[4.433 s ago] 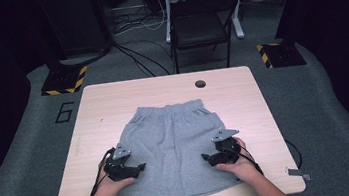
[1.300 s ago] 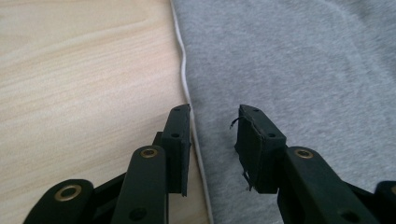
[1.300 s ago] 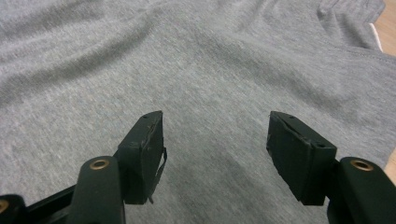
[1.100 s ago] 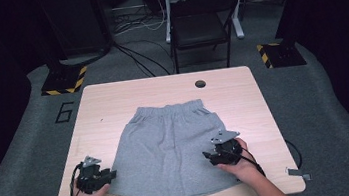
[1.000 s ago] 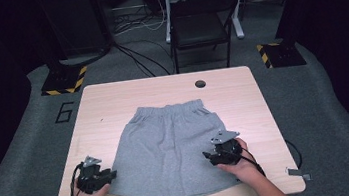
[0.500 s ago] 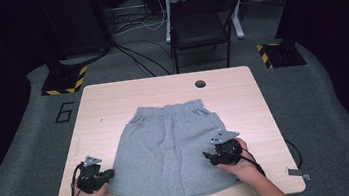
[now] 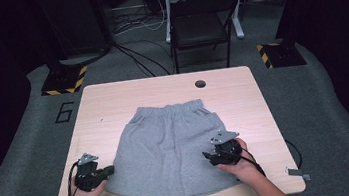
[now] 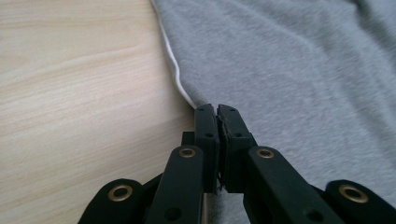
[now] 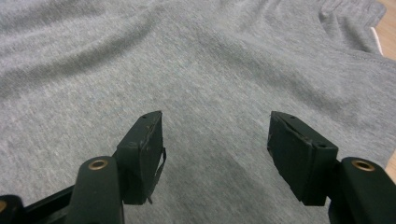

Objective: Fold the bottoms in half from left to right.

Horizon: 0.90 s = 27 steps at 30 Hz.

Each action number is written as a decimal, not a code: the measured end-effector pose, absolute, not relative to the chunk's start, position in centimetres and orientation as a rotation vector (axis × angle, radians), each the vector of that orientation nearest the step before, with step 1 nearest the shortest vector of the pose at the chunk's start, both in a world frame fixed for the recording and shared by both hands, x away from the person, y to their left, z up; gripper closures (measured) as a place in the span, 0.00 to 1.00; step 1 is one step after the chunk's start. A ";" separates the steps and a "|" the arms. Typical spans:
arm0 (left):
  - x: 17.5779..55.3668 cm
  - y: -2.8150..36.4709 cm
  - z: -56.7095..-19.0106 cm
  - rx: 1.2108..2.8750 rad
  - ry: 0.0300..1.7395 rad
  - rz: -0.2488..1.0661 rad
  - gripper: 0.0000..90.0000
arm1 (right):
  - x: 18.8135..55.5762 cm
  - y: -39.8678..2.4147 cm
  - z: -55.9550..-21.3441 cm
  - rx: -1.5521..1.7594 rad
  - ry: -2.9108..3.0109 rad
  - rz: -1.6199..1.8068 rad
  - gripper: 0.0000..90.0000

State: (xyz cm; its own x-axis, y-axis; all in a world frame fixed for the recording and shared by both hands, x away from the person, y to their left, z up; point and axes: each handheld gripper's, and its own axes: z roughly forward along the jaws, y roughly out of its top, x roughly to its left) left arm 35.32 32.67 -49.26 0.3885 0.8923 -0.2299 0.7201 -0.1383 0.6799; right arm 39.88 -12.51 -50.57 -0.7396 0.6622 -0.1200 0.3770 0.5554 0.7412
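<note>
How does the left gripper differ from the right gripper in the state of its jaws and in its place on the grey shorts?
The left gripper has its jaws closed on the side edge of the grey shorts; the right gripper has its jaws wide apart with nothing between them. The left gripper sits at the garment's edge, beside bare table; the right gripper rests over the cloth, inside its border. Both are black and each is held in one hand.

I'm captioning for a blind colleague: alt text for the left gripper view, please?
The left gripper has its two black jaws shut on the side edge of grey shorts, at the white-trimmed seam. Pale wooden table lies bare to the left.
</note>
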 end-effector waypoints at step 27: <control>38.6 27.2 -44.6 1.928 1.122 0.249 0.98 | 40.0 -12.6 -50.5 0.859 2.400 1.019 0.39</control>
